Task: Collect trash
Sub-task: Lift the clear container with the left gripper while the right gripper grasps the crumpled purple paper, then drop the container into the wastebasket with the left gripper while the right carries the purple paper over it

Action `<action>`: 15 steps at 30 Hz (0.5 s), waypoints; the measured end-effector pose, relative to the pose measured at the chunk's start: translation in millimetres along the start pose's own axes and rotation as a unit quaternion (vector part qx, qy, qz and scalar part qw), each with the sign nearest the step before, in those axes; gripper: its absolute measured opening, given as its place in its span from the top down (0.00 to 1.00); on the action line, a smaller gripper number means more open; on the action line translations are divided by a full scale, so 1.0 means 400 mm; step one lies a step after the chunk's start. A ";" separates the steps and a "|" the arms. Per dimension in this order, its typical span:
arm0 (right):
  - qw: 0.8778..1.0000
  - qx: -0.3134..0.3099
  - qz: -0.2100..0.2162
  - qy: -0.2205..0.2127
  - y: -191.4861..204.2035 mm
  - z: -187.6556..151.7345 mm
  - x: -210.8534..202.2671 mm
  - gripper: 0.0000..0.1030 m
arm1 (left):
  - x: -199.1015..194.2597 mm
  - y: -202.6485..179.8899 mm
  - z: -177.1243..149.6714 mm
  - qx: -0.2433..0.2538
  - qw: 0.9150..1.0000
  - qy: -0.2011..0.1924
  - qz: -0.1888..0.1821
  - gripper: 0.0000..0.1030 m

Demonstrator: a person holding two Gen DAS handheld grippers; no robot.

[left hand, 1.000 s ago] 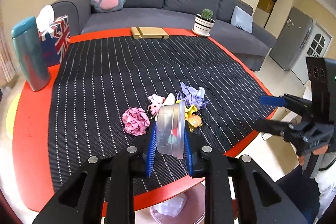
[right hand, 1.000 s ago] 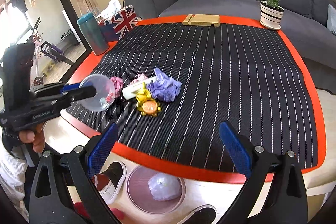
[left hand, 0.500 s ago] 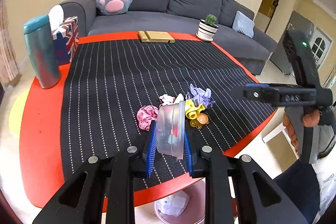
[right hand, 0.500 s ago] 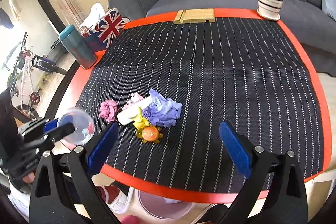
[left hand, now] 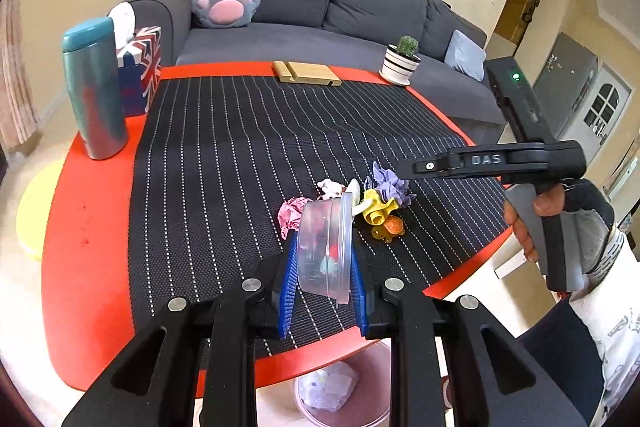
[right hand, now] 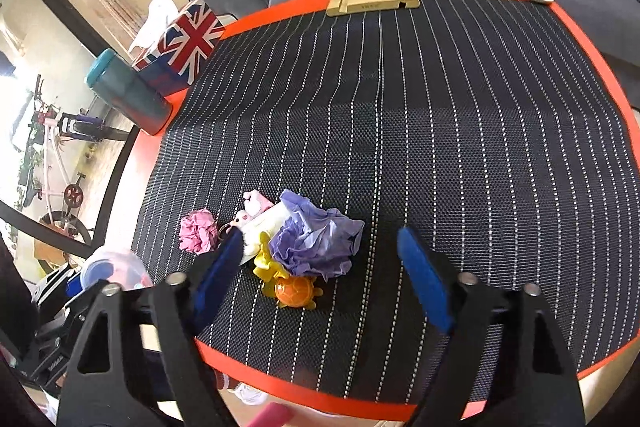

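Note:
My left gripper [left hand: 324, 267] is shut on a clear plastic tub [left hand: 326, 243] with small colourful bits inside, held above the table's near edge. A trash pile lies on the striped mat: crumpled purple paper [right hand: 316, 243], a pink paper ball [right hand: 198, 231], a yellow wrapper [right hand: 266, 259], an orange turtle toy [right hand: 296, 291] and a white tube [right hand: 268, 223]. My right gripper [right hand: 320, 251] hangs over the pile with its jaws closing. The purple paper sits between the blue pads, which do not touch it.
A teal tumbler [left hand: 96, 87] and a Union Jack tissue box [left hand: 140, 67] stand at the table's left. A wooden stand [left hand: 308, 73] and a potted cactus [left hand: 400, 63] sit at the far edge. A pink bin [left hand: 340, 391] stands on the floor below the near edge.
My right gripper has come forward and down over the trash pile, and its jaws have narrowed. The left gripper still holds the tub and has shifted a little.

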State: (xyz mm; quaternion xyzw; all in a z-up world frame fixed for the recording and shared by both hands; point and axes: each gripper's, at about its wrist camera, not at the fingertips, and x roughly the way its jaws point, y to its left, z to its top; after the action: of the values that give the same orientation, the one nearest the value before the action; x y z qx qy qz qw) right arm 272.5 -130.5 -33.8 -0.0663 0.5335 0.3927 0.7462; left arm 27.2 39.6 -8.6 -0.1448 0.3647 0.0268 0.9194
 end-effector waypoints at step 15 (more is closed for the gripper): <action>1.000 0.005 0.014 0.012 0.002 0.002 0.035 0.83 | -0.005 0.004 -0.006 -0.004 1.000 -0.001 -0.002 0.78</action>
State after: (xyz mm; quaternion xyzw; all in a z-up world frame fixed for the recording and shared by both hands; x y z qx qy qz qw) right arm 274.4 -122.4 -45.0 -0.0602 0.5453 0.3999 0.7342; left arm 23.9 40.5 -9.1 -0.1491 0.3630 0.0263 0.9194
